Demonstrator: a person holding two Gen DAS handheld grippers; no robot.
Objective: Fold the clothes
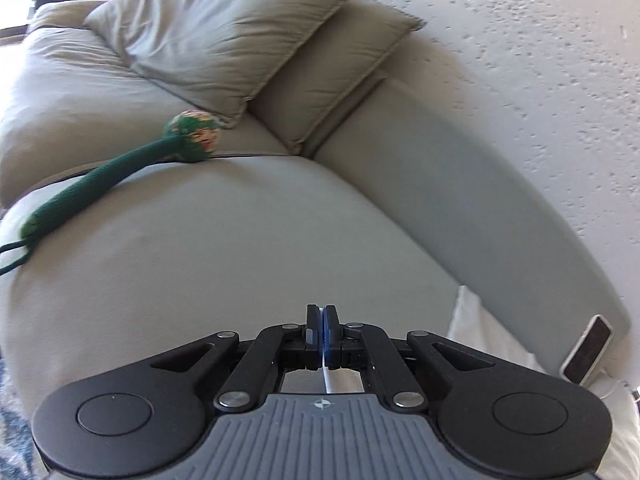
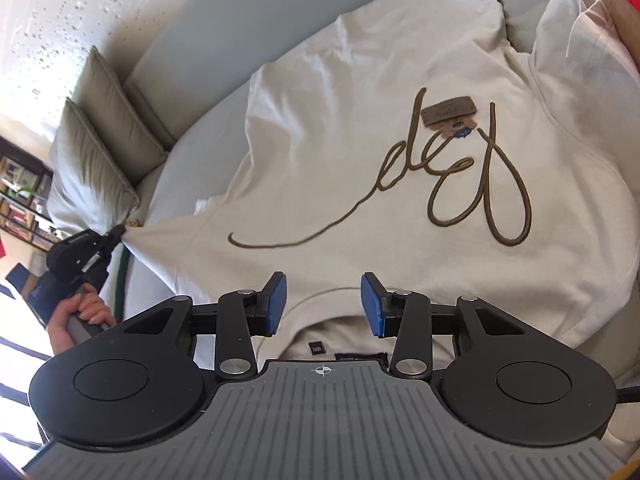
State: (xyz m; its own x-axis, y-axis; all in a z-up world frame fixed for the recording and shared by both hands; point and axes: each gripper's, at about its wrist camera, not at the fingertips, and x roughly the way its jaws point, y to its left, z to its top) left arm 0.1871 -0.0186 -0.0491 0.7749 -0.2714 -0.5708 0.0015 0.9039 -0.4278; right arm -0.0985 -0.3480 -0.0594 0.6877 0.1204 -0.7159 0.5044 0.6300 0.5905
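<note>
A cream sweatshirt [image 2: 360, 128] with brown script lettering [image 2: 448, 184] and a brown tag lies spread on a grey sofa [image 2: 208, 132]. My right gripper [image 2: 324, 300] is open, hovering just above its neckline. My left gripper [image 1: 323, 322] is shut on a thin white edge of the sweatshirt; in the right wrist view it [image 2: 114, 234] pinches the sleeve end at the left and pulls it taut. A bit of the sweatshirt [image 1: 480, 328] shows at the left wrist view's lower right.
Grey cushions [image 1: 224, 40] lean at the sofa's back corner against a textured white wall [image 1: 520, 40]. A green knitted toy [image 1: 120, 168] lies on the seat. A phone [image 1: 588, 348] rests at the sofa back, with a white cable. Shelves [image 2: 20, 192] stand far left.
</note>
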